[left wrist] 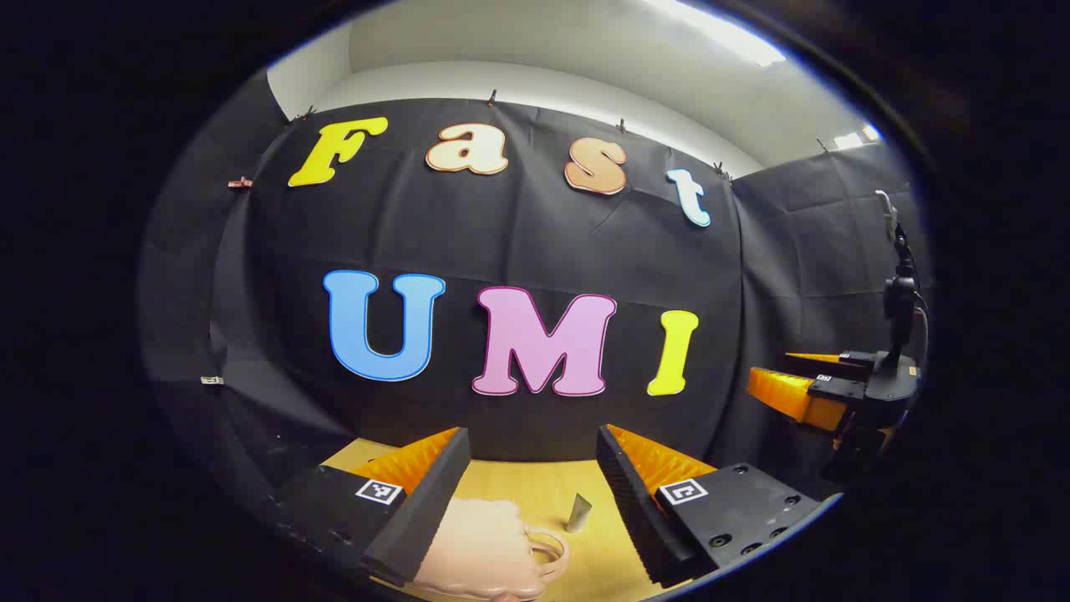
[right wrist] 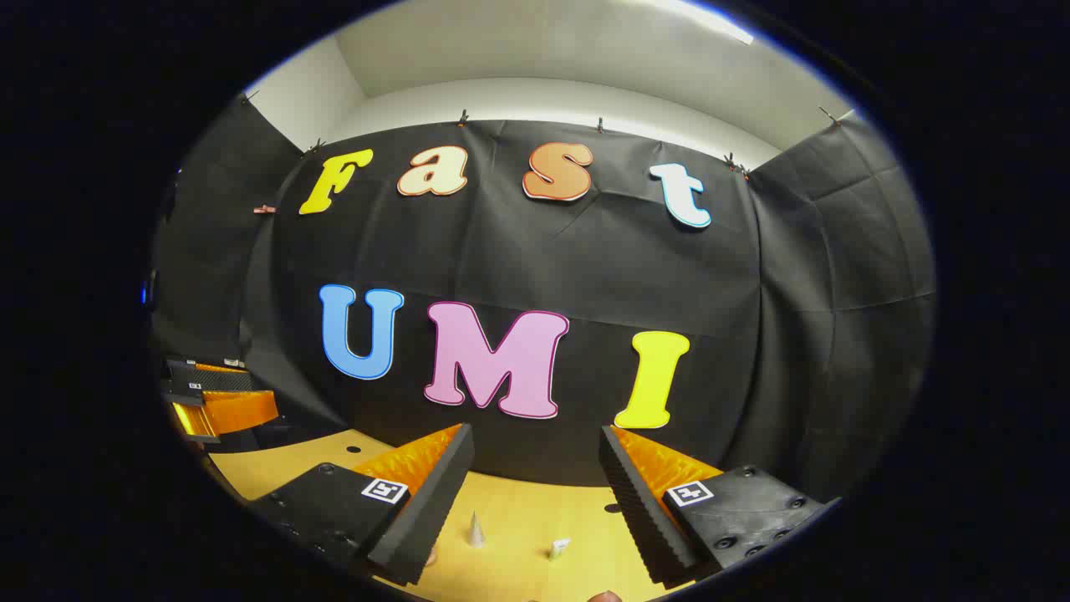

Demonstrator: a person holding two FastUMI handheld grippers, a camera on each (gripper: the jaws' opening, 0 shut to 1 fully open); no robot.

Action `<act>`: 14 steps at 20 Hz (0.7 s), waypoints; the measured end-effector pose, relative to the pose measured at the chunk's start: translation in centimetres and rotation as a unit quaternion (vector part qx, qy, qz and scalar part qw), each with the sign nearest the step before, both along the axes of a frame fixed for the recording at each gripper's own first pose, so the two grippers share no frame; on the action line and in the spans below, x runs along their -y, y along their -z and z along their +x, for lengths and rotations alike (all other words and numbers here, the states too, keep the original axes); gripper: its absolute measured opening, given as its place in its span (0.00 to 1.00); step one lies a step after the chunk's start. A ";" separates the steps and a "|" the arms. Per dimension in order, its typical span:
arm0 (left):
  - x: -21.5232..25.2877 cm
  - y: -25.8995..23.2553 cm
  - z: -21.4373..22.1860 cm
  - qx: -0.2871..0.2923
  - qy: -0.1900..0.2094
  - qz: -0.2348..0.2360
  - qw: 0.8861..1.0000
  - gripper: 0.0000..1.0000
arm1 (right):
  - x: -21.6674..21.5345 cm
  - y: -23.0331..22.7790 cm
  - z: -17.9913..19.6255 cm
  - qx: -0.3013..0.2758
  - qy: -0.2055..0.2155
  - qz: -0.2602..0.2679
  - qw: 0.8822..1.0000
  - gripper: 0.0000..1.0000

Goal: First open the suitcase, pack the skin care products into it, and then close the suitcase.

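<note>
**Both grippers raised above the table, jaws apart**

Black cloth walls close off the booth, with a pale ceiling above and a yellow wooden table [left wrist: 535,493] at the bottom of both views.

In the left gripper view, the left gripper [left wrist: 535,502] has its jaws apart with nothing between them. Low between the fingers lies a pale pink suitcase [left wrist: 476,552], rounded, with a looped handle [left wrist: 552,552] on its right side; its lid looks closed, though little of it is visible. Just right of it stands a small silvery tube [left wrist: 578,512]. At the far right the other gripper [left wrist: 802,389] hovers well apart.

In the right gripper view, the left gripper [right wrist: 213,405] sits at the far left edge. The right gripper [right wrist: 535,502] also holds its jaws apart, empty. Between its fingers on the table stand the pointed silvery tube [right wrist: 476,530] and a small pale product [right wrist: 558,548].
</note>
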State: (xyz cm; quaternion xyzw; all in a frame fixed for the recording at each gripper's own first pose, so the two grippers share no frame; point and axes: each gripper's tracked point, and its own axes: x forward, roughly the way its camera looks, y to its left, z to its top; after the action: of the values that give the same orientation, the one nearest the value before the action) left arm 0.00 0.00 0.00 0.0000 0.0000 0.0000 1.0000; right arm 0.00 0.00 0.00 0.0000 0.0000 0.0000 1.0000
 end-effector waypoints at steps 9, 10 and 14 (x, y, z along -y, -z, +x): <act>3.1 2.1 2.2 -0.030 0.020 -0.025 0.999 0.95 | 3.6 2.0 -0.2 -0.012 0.014 -0.029 0.999 0.96; 3.1 2.4 2.2 -0.032 0.019 -0.022 0.999 0.95 | 3.7 2.1 -0.3 -0.013 0.014 -0.028 0.999 0.96; 3.8 2.6 2.0 -0.036 0.030 -0.025 0.999 0.95 | 4.4 2.4 -0.5 -0.017 0.021 -0.020 0.999 0.96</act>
State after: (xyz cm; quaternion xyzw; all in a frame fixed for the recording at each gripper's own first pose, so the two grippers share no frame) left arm 2.01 -3.79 -2.56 -0.0253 0.0359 -0.0302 0.9986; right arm -0.51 -4.43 -2.42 -0.0201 0.0174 -0.0212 0.9994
